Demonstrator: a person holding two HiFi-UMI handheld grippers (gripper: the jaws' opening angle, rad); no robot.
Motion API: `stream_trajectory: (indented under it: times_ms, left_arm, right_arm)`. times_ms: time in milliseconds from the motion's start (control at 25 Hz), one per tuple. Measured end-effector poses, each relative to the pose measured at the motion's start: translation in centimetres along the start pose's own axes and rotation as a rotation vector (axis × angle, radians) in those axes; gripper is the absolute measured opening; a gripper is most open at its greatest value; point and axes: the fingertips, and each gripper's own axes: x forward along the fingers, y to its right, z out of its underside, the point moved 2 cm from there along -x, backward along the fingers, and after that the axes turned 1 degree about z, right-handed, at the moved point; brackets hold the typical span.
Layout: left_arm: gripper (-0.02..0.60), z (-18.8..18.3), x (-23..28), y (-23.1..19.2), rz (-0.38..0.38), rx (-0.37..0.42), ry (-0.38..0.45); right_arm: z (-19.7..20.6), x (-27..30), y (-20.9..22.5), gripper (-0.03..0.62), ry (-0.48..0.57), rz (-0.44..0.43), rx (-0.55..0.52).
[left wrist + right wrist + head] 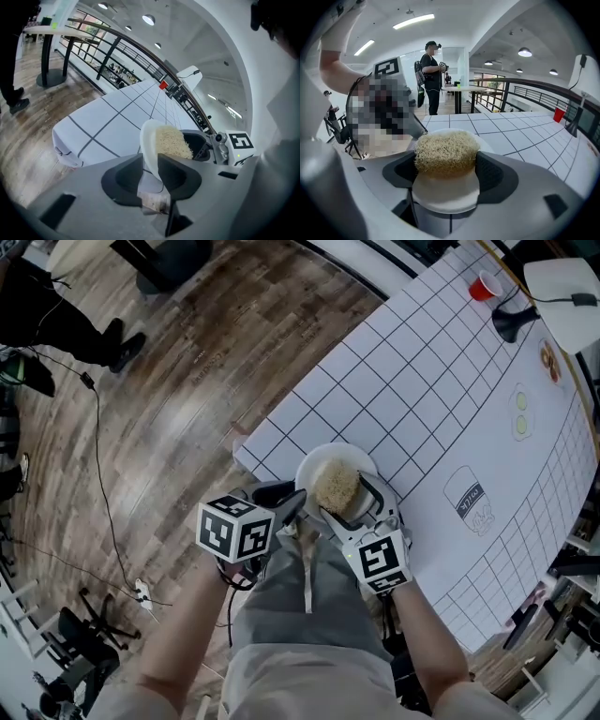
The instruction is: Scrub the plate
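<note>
floorboards (187, 352) of wood fill the left of the head view, with a bystander's dark legs (80, 329) in the top corner and a thin cable (99, 460) trailing down across the planks.

next comes your left gripper (286, 501), its marker cube (236, 529) tilted up toward the camera. in its own view the jaws are nearly together and pinch the near rim of the white plate (319, 457), so the plate stands steeply tilted, almost on edge, with its face turned toward your other hand. the plate sits at the near corner of the table (450, 381); from the head view it overlaps that corner, but i can't tell whether its lower edge touches the cloth or hangs just clear of it.

against the plate's face is the tan, fibrous scrubber (336, 486), covering much of the middle so that only a band of white rim shows around it. your right gripper (349, 505) has the scrubber clamped between its jaws, which stand wide apart because the pad fills the gap from one black finger to the other. the scrubber's bristly side is toward the plate, and the gripper points down at it.

beyond, the table's white cloth with its black grid runs up to the right. a printed milk carton (467, 495) lies on the cloth to the right of the plate, well apart from it. far at the upper right a red cup (485, 285) stands near a black stand (514, 322).
</note>
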Motion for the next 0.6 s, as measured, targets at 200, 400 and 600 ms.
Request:
stream_trajectory:
  times_ms: [200, 400, 600]
  left_arm:
    - [0.085, -0.2, 0.1, -0.5, -0.043, -0.049, 0.001]
    - [0.058, -0.1, 0.2, -0.7, -0.041, -0.108, 0.007]
    - [0.057, -0.1, 0.0, -0.6, -0.053, -0.096, 0.010]
  right_arm:
    - [0.2, 0.2, 0.0, 0.370, 0.005, -0.002, -0.026]
    - [-0.3, 0.2, 0.0, 0.370, 0.010, -0.003, -0.033]
    - [-1.5, 0.9, 0.0, 0.370, -0.011, 0.016, -0.094]
